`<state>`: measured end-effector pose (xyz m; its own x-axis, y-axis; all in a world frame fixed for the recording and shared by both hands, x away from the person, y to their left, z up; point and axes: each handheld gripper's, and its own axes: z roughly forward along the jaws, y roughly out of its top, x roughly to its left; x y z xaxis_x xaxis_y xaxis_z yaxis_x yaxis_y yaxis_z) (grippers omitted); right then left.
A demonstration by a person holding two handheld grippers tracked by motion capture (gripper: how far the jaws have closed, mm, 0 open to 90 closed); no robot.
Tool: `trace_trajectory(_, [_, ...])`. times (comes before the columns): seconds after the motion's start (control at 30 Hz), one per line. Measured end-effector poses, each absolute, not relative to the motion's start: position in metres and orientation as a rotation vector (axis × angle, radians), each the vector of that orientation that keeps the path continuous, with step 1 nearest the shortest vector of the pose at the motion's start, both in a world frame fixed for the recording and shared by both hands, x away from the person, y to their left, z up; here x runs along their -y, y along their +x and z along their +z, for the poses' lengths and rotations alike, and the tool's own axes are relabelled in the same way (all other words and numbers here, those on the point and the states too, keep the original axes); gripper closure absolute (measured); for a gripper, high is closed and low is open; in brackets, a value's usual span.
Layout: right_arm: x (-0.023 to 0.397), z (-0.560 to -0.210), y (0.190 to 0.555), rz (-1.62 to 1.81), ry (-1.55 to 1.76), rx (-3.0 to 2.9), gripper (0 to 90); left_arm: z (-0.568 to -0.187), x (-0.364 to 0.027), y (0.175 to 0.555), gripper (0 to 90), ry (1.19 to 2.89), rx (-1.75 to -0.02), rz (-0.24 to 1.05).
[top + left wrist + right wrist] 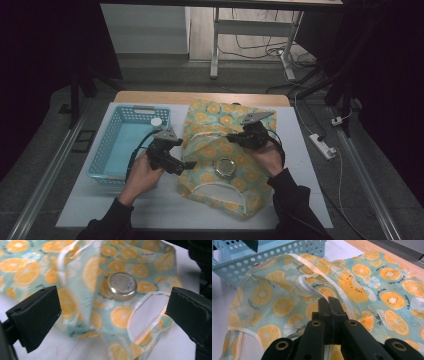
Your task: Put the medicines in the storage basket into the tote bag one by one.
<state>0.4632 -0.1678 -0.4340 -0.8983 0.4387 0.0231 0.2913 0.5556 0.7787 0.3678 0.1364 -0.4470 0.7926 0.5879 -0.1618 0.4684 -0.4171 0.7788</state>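
Note:
An orange-print cloth bag (pixel 210 116) lies on the white table, its white-edged handle loop (pixel 150 315) at the near end. A round metal tin (pixel 224 167) rests on the cloth, and it also shows ahead of my left jaws as a silver-lidded tin (pixel 121 286). My left gripper (pixel 185 156) is at the bag's left edge; in its own view the left gripper (pixel 113 300) stands open, nothing between its pads. My right gripper (pixel 231 136) sits over the bag's middle. Seen along its jaws, the right gripper (pixel 329 301) is shut on the bag's white strap (pixel 312 266), the cloth bunched up there.
A light blue perforated basket (pixel 102 150) stands left of the bag, with a small white cap (pixel 156 121) at its far right corner. The basket's wall (pixel 287 250) lies beyond the bag. A power strip (pixel 322 145) and cables are on the floor to the right.

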Motion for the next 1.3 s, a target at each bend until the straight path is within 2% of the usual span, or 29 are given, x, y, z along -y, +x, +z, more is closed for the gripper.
trace_trajectory(0.23, [0.169, -0.434, 0.463, 1.262, 0.619, -2.615, 90.0, -0.448, -0.159, 0.371, 0.2, 2.076, -0.863, 0.195])
trace_trajectory(0.9, [0.168, -0.434, 0.463, 1.257, 0.608, -2.618, 90.0, -0.463, -0.225, 0.383, 1.0, 2.094, -1.161, 0.380])
trace_trajectory(1.3, [0.167, -0.434, 0.463, 1.255, 0.605, -2.621, 90.0, -0.486, -0.242, 0.398, 0.3, 2.141, -1.277, 0.342])
